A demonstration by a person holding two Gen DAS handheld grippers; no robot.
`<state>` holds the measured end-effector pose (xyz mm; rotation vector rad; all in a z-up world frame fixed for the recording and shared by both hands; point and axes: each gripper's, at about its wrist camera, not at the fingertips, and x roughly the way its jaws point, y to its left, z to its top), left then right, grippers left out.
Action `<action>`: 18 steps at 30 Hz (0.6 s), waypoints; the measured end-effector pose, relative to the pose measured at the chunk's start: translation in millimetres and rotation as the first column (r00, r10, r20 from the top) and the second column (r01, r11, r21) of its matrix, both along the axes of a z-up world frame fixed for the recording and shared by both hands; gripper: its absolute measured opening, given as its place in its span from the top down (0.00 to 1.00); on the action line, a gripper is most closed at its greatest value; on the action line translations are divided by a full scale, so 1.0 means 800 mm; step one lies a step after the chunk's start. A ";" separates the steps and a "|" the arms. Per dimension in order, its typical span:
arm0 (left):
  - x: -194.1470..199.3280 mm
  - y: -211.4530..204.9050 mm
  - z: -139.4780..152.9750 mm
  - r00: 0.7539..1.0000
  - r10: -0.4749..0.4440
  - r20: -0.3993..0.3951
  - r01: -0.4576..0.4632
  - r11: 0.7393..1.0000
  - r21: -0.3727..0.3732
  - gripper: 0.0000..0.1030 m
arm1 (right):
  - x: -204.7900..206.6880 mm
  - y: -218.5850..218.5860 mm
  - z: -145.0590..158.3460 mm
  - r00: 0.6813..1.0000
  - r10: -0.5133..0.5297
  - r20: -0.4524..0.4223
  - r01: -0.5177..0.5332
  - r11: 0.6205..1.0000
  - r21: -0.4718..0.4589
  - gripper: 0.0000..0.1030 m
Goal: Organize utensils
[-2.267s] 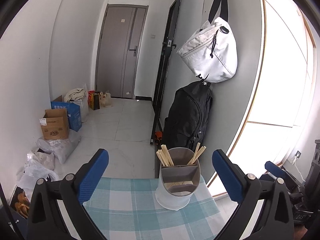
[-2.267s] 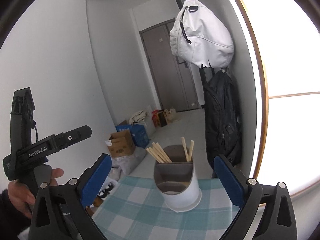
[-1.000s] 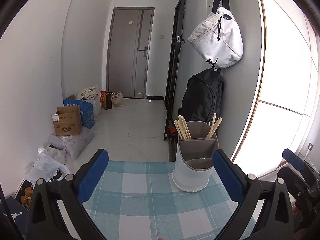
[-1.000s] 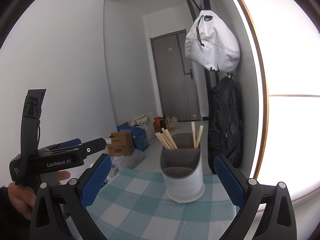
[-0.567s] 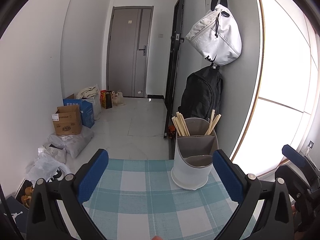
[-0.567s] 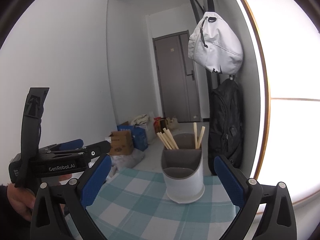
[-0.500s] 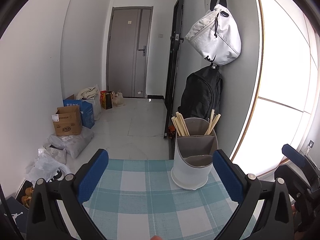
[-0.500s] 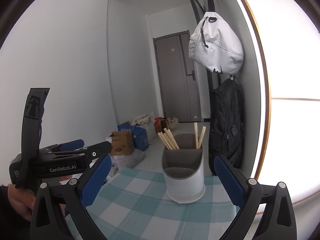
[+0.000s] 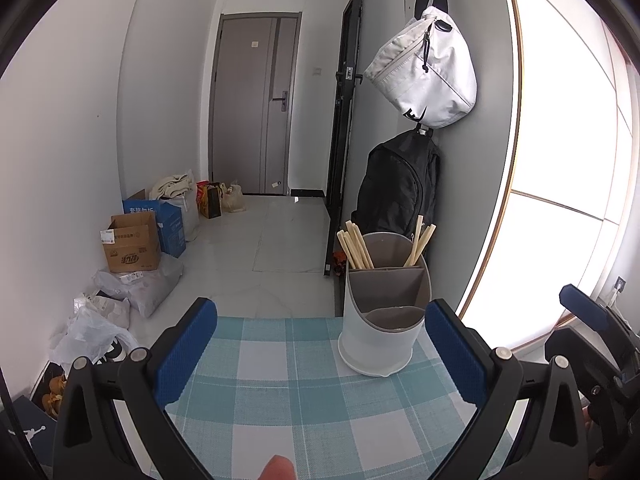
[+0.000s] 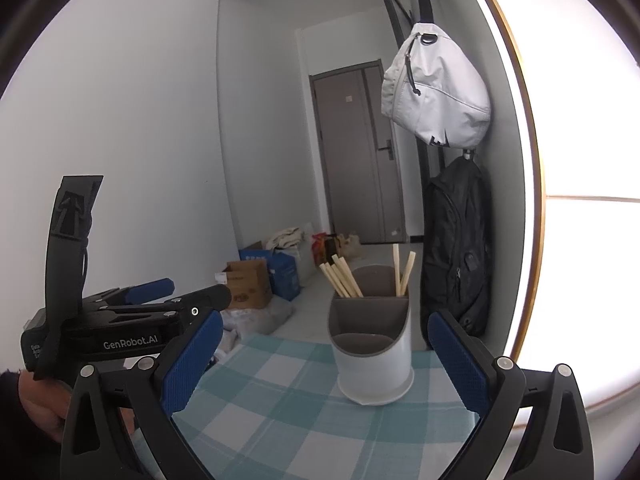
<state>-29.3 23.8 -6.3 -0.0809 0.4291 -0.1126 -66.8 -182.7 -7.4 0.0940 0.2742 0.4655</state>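
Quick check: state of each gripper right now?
Left gripper: open, holding nothing.
Right gripper: open, holding nothing.

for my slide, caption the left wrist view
Open left gripper facing a utensil holder of chopsticks on a checked tablecloth.

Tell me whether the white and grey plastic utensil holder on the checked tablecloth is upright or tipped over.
Upright. The white and grey plastic utensil holder stands flat on its base on the teal checked tablecloth, with the wooden chopsticks sticking up out of its rear compartments.
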 end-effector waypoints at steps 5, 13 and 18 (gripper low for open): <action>0.001 -0.001 -0.003 1.000 -0.001 -0.013 0.001 1.000 -0.001 0.02 | 0.000 0.001 -0.001 1.000 0.006 -0.005 -0.006 1.000 -0.002 0.00; 0.000 0.000 -0.002 1.000 0.013 -0.003 -0.013 1.000 -0.008 0.02 | -0.002 0.002 -0.001 1.000 0.007 -0.004 -0.007 1.000 -0.003 0.00; -0.001 -0.002 -0.003 1.000 0.009 0.001 -0.009 1.000 -0.007 0.02 | -0.002 0.002 -0.002 1.000 0.008 -0.006 -0.008 1.000 0.001 0.00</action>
